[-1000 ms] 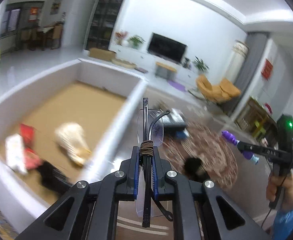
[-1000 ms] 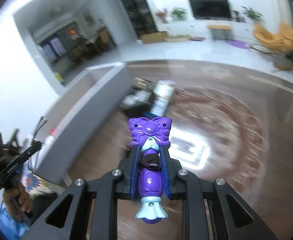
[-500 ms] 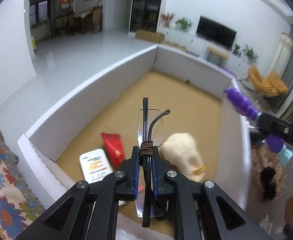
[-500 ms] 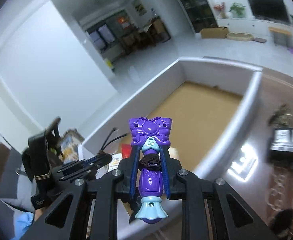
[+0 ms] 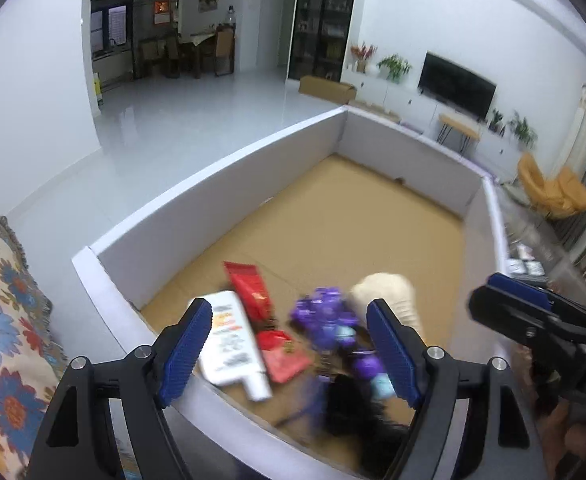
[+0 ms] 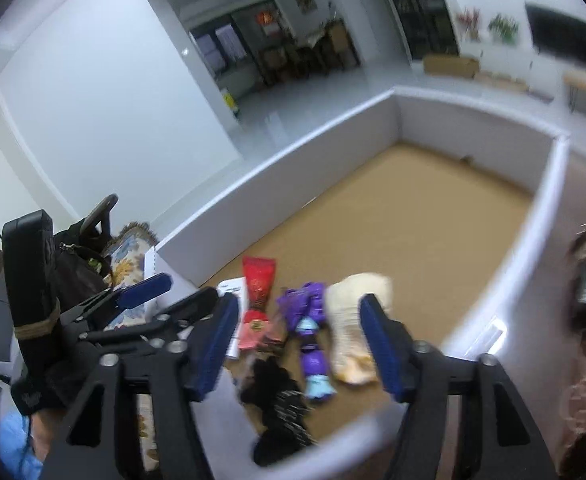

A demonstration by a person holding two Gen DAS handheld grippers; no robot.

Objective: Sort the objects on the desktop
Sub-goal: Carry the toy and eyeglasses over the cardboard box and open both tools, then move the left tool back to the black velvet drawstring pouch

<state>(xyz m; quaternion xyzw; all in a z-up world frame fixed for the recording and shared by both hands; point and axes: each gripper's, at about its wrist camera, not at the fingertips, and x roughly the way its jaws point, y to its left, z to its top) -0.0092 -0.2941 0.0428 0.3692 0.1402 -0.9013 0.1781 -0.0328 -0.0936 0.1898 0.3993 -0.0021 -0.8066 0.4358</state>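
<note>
Living room, white-walled box [image 5: 221,160] with a brown floor, both your grippers above its near end.

Contents, lower centre of both views: white tube [image 5: 233,344], red tube [image 6: 258,280], purple toy [image 6: 309,328], cream plush [image 6: 353,320], a black item [image 6: 277,396] nearest the rim; all lie touching or just beside one another. Left gripper [image 5: 289,344] and right gripper [image 6: 297,340]: jaws wide apart, holding nothing. Risk: your two grippers hang close together and could knock each other, or clip the box rim, as you pull out.
</note>
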